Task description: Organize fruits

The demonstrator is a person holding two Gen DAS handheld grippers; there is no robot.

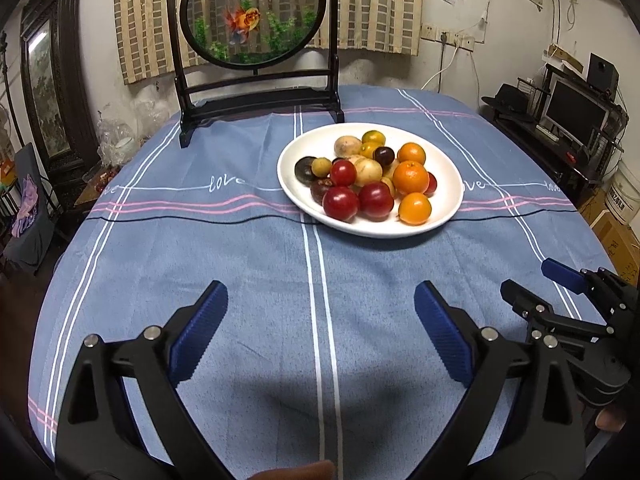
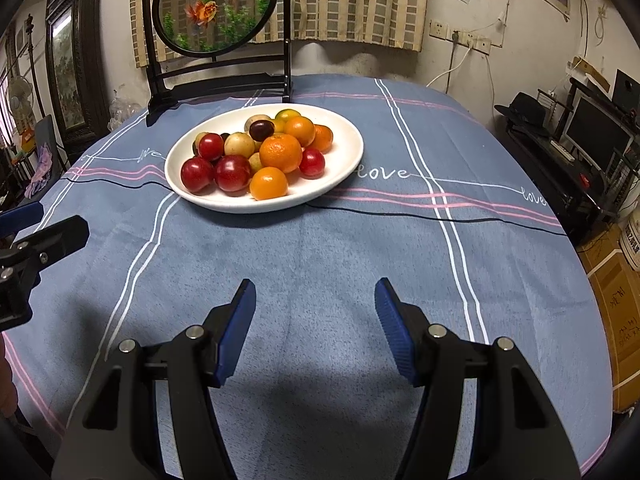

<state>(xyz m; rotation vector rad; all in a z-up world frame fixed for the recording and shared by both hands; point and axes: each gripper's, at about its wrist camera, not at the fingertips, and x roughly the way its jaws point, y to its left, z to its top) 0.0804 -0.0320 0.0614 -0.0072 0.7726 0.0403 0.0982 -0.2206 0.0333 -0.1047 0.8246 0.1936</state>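
Note:
A white plate [image 1: 446, 184] [image 2: 345, 148] sits on the blue tablecloth, heaped with fruit: oranges [image 1: 410, 177] [image 2: 281, 152], red round fruits [image 1: 340, 203] [image 2: 232, 173], pale yellow ones [image 1: 368, 171] [image 2: 239, 145] and dark purple ones [image 1: 305, 168] [image 2: 261, 130]. My left gripper [image 1: 320, 292] hangs over bare cloth well in front of the plate, jaws wide open with nothing between them. My right gripper [image 2: 316, 286] is also open and empty over the cloth, nearer than the plate. Each gripper shows at the other view's edge: right gripper [image 1: 536, 284], left gripper [image 2: 40, 224].
A round goldfish screen on a black stand [image 1: 256, 96] [image 2: 216, 80] rises right behind the plate. A thin dark line [image 2: 440, 218] crosses the cloth at the plate's front. The table [image 1: 200, 240] drops off at left and right, with furniture and boxes [image 2: 616, 304] beyond.

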